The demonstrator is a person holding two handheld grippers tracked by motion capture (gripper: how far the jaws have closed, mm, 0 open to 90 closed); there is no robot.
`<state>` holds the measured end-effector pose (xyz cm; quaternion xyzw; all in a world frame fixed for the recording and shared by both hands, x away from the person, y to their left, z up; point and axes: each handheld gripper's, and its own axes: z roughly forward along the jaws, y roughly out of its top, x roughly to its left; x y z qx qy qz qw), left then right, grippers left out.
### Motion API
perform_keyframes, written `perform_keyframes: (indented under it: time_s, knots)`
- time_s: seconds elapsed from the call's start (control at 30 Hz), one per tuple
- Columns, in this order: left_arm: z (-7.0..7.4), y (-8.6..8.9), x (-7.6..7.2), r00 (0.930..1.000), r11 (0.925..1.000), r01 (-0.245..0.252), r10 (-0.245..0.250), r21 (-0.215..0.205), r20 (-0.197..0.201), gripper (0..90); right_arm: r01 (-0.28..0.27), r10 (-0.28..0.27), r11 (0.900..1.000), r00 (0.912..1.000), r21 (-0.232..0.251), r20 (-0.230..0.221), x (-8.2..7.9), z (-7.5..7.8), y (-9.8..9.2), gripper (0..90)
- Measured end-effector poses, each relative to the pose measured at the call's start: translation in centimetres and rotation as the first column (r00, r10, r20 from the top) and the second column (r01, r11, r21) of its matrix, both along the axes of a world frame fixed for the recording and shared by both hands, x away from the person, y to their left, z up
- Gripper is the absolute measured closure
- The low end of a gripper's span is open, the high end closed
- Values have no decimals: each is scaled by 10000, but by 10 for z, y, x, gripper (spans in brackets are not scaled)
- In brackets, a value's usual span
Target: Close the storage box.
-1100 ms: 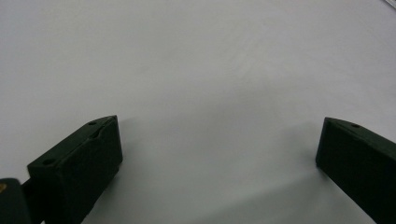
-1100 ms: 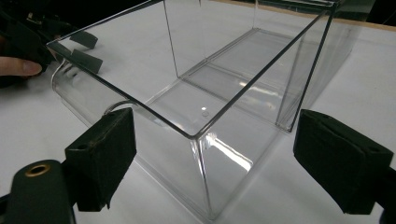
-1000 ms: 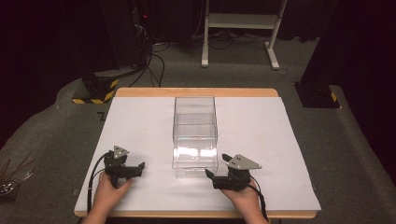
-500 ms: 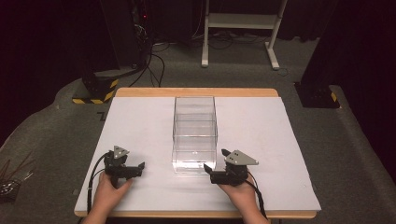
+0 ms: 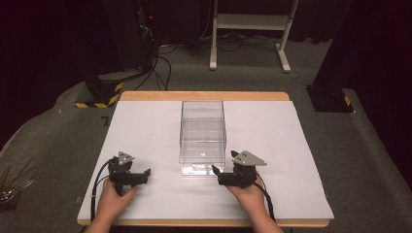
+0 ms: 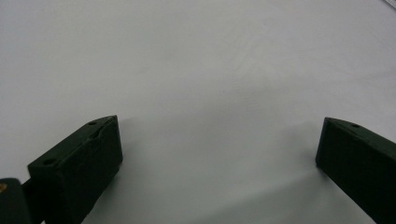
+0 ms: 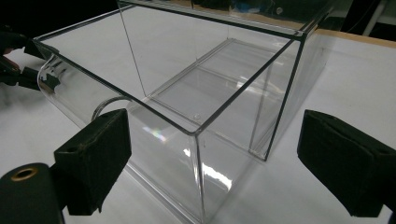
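A clear plastic box [image 5: 202,132], open at the top, stands in the middle of the white table [image 5: 145,126]. In the high view my right gripper [image 5: 217,175] rests on the table at the box's near right corner and points left. In the right gripper view its jaws are wide apart, and my right gripper [image 7: 212,140] is open around the near corner of the clear box [image 7: 196,88] without touching it. My left gripper [image 5: 145,175] rests left of the box and points right. In the left gripper view my left gripper [image 6: 219,144] is open over bare table.
The table has a wooden rim [image 5: 204,95] at the back. Beyond it are a yellow-and-black striped block [image 5: 99,92], cables and a white stand [image 5: 252,29] on the floor. The other hand's gripper [image 7: 18,70] shows past the box in the right gripper view.
My right gripper has shifted slightly left, closer to the box's front corner. The left gripper and the box have stayed put.
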<state>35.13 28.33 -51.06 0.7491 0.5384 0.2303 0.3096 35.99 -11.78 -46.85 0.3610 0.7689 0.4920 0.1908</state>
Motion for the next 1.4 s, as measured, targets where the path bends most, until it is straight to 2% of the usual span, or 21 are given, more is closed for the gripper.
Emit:
perform_keyframes:
  time_s: [0.77, 0.97, 1.4]
  knots:
    - [0, 0, 0, 10000, 10000, 28, -28, 30, -14, 8, 450, -450, 9990, 9990, 5, -18, 21, 1, 1, 102]
    - [0, 0, 0, 10000, 10000, 26, -26, 21, 4, 8, 624, -624, 9980, 9980, 16, 9, 32, -1, 3, 102]
    - [0, 0, 0, 10000, 10000, 32, -32, 25, -14, 8, 1035, -1032, 9945, 9944, 152, -219, 57, -5, 9, 104]
